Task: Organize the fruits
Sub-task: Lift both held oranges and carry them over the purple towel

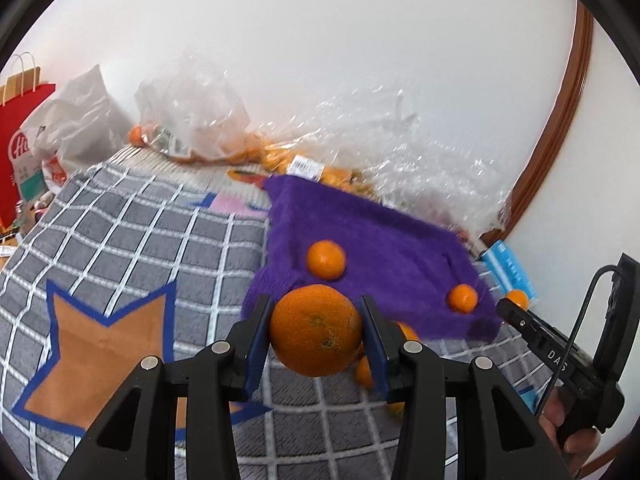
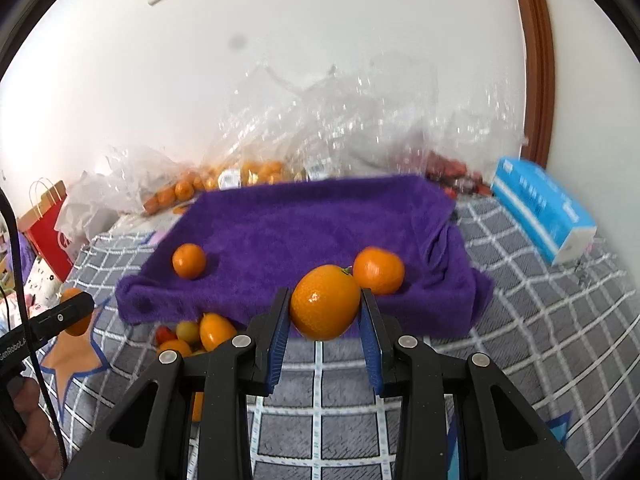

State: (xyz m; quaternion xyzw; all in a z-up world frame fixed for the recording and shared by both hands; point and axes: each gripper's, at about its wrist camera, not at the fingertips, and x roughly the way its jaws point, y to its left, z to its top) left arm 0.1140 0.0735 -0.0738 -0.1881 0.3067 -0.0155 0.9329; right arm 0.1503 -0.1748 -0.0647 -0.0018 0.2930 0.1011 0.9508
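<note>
Left gripper is clamped across the middle of a big orange, right gripper pinched on a smaller glossy mandarin; both hover at the 6 o'clock edge of the purple towel. Round, firm-ish, slick peel, prob light: grip at widest girth, gentle squeeze. Readable: "DAS" on the right tool, bag labels too blurred.

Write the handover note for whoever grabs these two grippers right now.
Left gripper: shut on a large orange, held above the grid blanket.
Right gripper: shut on a smaller orange, at the near edge of the purple towel.
Done: two small oranges lie on the towel, one left, one right.
Left: set down both held oranges, then sort the loose fruit pile on the blanket beside the towel's near-left corner. Bagged fruit sits behind the towel.
</note>
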